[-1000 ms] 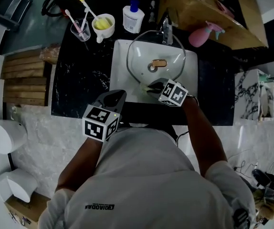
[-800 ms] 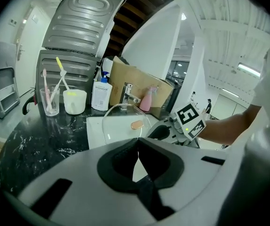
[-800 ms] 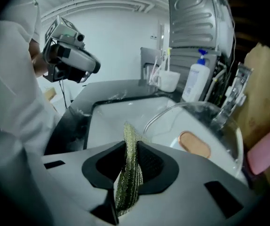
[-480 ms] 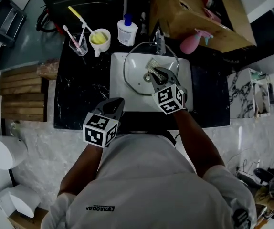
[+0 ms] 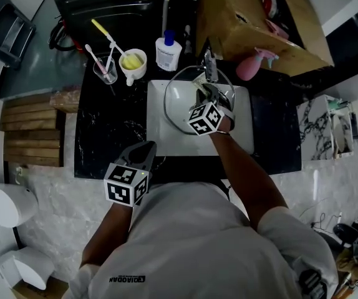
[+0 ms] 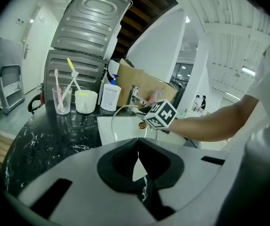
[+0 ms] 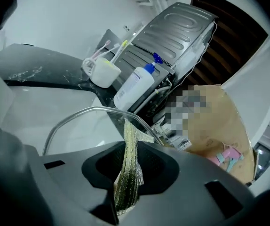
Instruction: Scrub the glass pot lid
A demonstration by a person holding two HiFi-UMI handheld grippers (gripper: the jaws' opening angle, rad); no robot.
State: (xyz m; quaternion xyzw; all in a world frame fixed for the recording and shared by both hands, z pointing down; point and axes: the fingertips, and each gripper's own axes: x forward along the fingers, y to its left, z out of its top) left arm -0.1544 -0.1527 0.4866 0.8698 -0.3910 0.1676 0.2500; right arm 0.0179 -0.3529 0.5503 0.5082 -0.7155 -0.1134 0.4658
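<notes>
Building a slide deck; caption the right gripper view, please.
Right gripper shut on a gold-green scrubbing cloth, at the rim of the glass pot lid.

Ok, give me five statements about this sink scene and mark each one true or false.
1. The right gripper is shut on a scrub pad. True.
2. The left gripper grips the lid. False: its fingers are shut on nothing, short of the sink.
3. The lid lies outside the sink. False: it is in the sink.
4. Toothbrushes stand in a clear cup. True.
5. The pink spray bottle stands left of the sink. False: it stands behind it, to the right.
</notes>
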